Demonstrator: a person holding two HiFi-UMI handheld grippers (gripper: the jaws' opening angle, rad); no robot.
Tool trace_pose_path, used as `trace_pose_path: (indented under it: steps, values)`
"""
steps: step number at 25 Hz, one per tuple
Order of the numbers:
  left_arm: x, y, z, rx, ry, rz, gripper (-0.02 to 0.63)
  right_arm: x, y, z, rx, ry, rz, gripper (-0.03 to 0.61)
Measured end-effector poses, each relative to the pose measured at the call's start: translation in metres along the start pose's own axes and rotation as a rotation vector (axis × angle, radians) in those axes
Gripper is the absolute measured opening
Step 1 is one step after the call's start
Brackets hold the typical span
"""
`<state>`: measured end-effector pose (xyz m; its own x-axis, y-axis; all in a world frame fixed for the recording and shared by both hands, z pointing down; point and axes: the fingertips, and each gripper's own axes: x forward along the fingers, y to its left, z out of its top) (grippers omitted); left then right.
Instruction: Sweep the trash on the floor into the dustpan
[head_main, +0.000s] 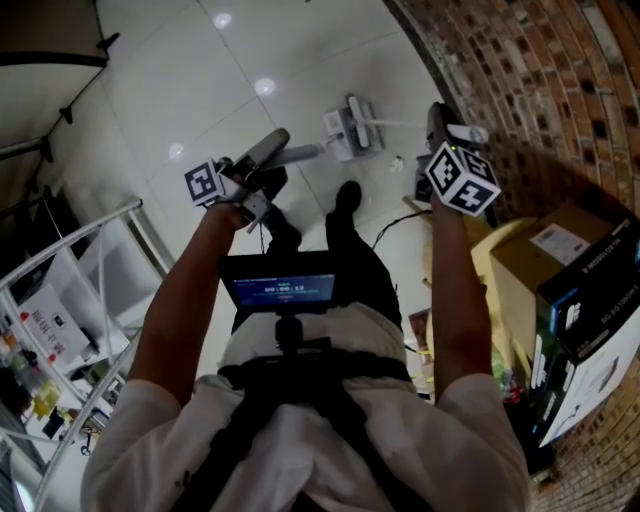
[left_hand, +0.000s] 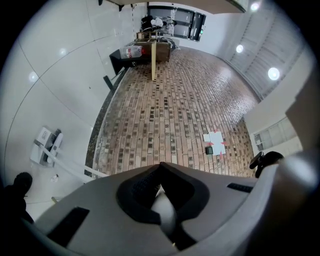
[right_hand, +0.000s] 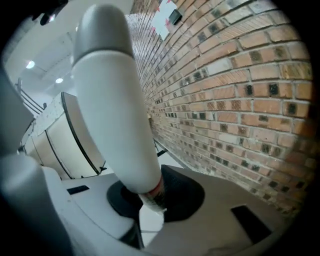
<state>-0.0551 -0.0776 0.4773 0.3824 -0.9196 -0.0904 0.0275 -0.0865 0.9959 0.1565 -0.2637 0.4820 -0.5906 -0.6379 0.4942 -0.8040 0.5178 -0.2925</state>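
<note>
On the white tiled floor ahead lies a white and grey dustpan and brush head (head_main: 350, 130), close together; it also shows far left as the dustpan (left_hand: 46, 147). My left gripper (head_main: 268, 152) is shut on a grey handle (head_main: 298, 154) that points at it. Between the left gripper's (left_hand: 161, 172) jaws sits that pale handle (left_hand: 164, 210). My right gripper (head_main: 438, 118) is shut on a thick white handle (right_hand: 112, 100), clamped at its narrow neck by a red ring. A thin rod (head_main: 395, 124) runs from it to the tool. A small pale scrap (left_hand: 54, 177) lies beside the dustpan.
A brick wall (head_main: 540, 90) curves along the right, with cardboard boxes (head_main: 555, 255) and a black and white carton (head_main: 590, 330) at its foot. A white wire rack (head_main: 90, 270) stands at left. My shoes (head_main: 347, 195) are just behind the tool.
</note>
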Motion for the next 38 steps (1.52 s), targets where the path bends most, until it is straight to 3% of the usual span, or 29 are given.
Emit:
trace_pose_path:
  steps: [5, 12, 20, 24, 30, 34, 38]
  values:
    - [-0.005, -0.015, -0.005, 0.04, 0.039, -0.042, 0.0, -0.026, -0.02, 0.03, 0.003, -0.073, -0.039, 0.041]
    - [-0.01, -0.019, -0.013, 0.049, 0.091, -0.056, 0.0, -0.069, -0.068, 0.049, -0.085, -0.115, -0.148, 0.035]
    - [-0.019, -0.022, -0.022, 0.063, 0.21, -0.044, 0.0, -0.086, -0.126, -0.018, -0.163, 0.015, -0.297, 0.035]
    - [-0.015, -0.02, -0.029, 0.067, 0.283, -0.025, 0.0, -0.079, -0.122, -0.058, -0.201, 0.108, -0.313, 0.041]
    - [-0.012, -0.016, -0.04, 0.071, 0.342, -0.012, 0.0, -0.085, -0.111, -0.106, -0.014, 0.165, -0.388, 0.052]
    - [-0.015, -0.013, -0.044, 0.04, 0.354, -0.004, 0.0, -0.085, -0.08, -0.109, 0.01, 0.136, -0.382, 0.063]
    - [-0.021, -0.008, -0.04, 0.021, 0.362, 0.007, 0.0, -0.087, -0.052, -0.109, 0.097, 0.097, -0.373, 0.067]
